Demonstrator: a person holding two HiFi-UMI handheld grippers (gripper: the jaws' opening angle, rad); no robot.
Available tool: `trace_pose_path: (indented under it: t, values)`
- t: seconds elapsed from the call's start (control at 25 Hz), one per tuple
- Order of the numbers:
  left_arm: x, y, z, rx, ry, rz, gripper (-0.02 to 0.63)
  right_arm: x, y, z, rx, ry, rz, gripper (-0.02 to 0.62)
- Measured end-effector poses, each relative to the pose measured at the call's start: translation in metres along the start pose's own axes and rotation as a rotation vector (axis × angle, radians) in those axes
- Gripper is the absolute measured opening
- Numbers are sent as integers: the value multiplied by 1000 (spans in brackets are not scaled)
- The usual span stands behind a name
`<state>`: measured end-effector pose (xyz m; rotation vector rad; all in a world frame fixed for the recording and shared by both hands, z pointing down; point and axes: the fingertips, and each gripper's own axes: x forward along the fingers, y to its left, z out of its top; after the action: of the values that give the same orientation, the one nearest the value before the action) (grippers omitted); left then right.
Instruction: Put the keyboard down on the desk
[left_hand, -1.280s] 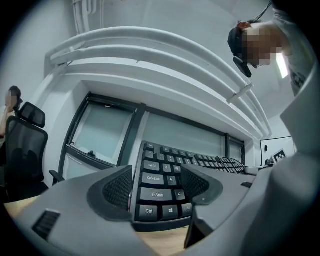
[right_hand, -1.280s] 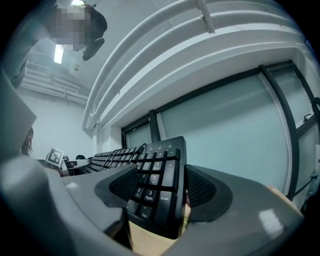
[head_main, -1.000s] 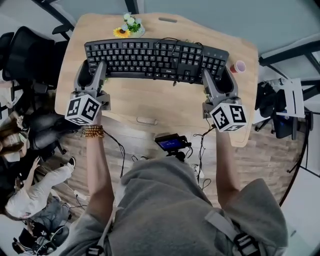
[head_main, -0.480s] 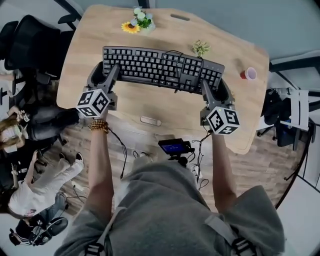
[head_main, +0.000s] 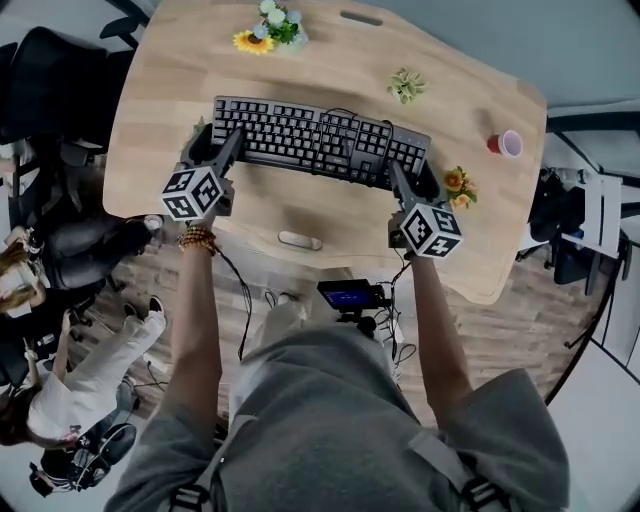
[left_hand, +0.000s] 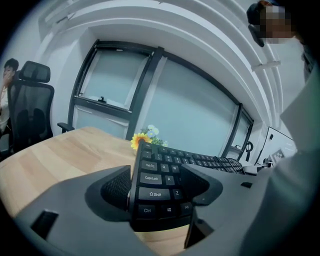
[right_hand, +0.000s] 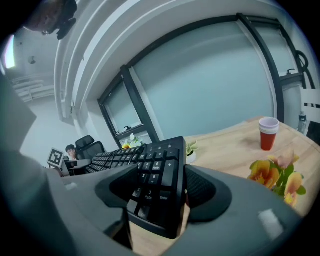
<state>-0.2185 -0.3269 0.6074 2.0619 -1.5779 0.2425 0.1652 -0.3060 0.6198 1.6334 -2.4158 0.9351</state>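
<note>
A black keyboard hangs crosswise low over the light wooden desk; whether it touches the top I cannot tell. My left gripper is shut on its left end, and in the left gripper view the Shift and Ctrl keys of the keyboard sit between the dark pads. My right gripper is shut on the number-pad end, with the keyboard tilted between the pads in the right gripper view. A thin cable loops over the keyboard's back edge.
On the desk stand a sunflower bouquet, a small green plant, a red cup and orange flowers. A small white object lies near the front edge. A device with a blue screen stands below it. Office chairs are at the left.
Both grippers have sunk toward the desk with the keyboard held between them. The green plant and the orange flowers, covered by the keyboard before, now show.
</note>
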Motion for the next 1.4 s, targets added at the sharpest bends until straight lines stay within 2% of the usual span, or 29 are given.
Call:
trace_pose_path:
  t: [0.72,1.16,1.4]
  values:
    - [56,32,-95,-79,187,39,307,46,-51,-79,61,161,-68,296]
    - [61,38,-122,-99,248,45,308,52,-63,-112,91,237,-89,298]
    - [61,40,-129,-82,265,52,307,53,-64,-120,97,262,-95,301]
